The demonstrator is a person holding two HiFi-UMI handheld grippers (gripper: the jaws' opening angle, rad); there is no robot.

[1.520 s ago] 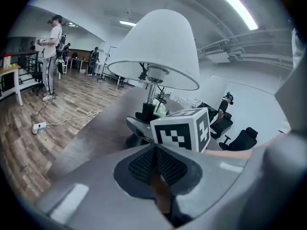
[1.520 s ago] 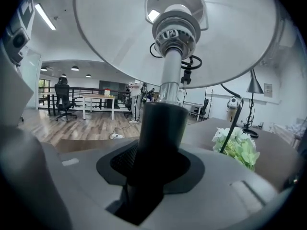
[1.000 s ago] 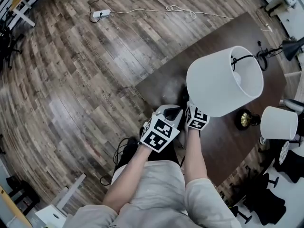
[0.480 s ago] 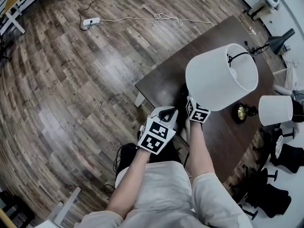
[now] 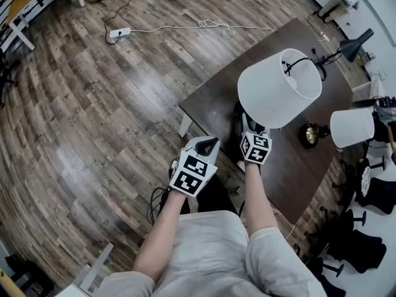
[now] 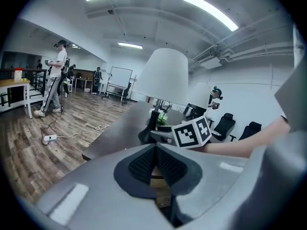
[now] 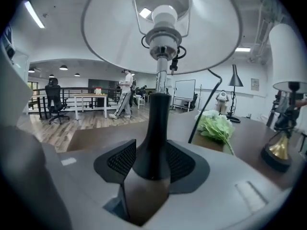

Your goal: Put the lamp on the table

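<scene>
Your right gripper [image 7: 151,159] is the one to watch. Its jaws have just been opening, and the black neck of the table lamp [image 5: 278,88] stands between them, with a ribbed pad close on either side. The pads look to be off the neck, though from this angle I can't rule out that one brushes it.

The danger is in the withdrawal. The neck flares wider toward the base, so if you pull back off-line or low, a pad could catch that flare and drag the lamp. It stands on the dark wooden table [image 5: 210,101] near the table's edge on your side, not far from the corner, so a drag would take it toward the drop. The wide shade sits high above a slim stem, so a sideways knock could well tip it. The shade also overhangs your gripper, so lifting straight up risks hitting its rim.

Your left gripper [image 6: 154,164] has its jaws together on nothing and hangs off the table, past that same near edge, so it could not steady the lamp.

The lamp has a plain white tapered shade, open at the top on a wire frame. Inside it are a white bulb and a bright metal socket tube, which runs down into a matte black neck.
</scene>
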